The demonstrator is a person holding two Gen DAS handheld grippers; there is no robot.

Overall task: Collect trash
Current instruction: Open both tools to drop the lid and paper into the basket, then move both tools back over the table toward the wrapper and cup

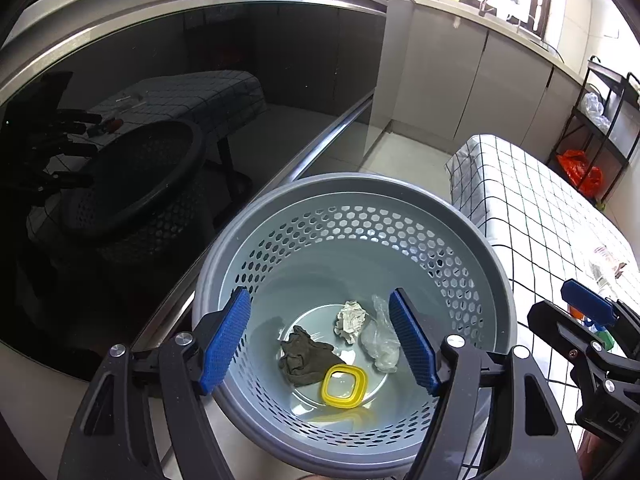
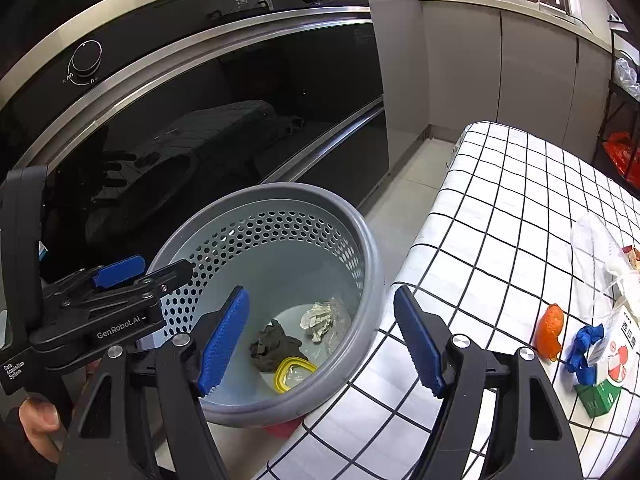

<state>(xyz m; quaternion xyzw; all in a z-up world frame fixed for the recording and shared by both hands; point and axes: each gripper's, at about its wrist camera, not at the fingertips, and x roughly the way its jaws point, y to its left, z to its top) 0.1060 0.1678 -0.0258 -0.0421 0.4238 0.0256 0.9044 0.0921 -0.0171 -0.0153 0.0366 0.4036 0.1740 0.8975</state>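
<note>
A grey perforated wastebasket (image 1: 352,184) stands on the floor between the oven and the table. In it lie a crumpled paper ball (image 1: 352,320), a dark rag (image 1: 304,356), a yellow square lid ring (image 1: 344,390) and a clear plastic wad (image 1: 380,344). My left gripper (image 1: 320,342) hangs open above the basket, with nothing between its blue pads. My right gripper (image 2: 320,342) is open and empty too, over the basket's rim (image 2: 376,280) and the table edge. On the table to its right lie an orange wrapper (image 2: 550,336), a blue scrap (image 2: 584,344), a green-and-white carton (image 2: 604,384) and a clear plastic bag (image 2: 600,256).
A black glass oven front (image 2: 240,120) rises close behind the basket. The table wears a white checked cloth (image 2: 500,200). Grey cabinets (image 2: 460,60) line the far wall, and a black rack with an orange bag (image 1: 580,172) stands at the right. A hand (image 2: 40,420) holds the left gripper.
</note>
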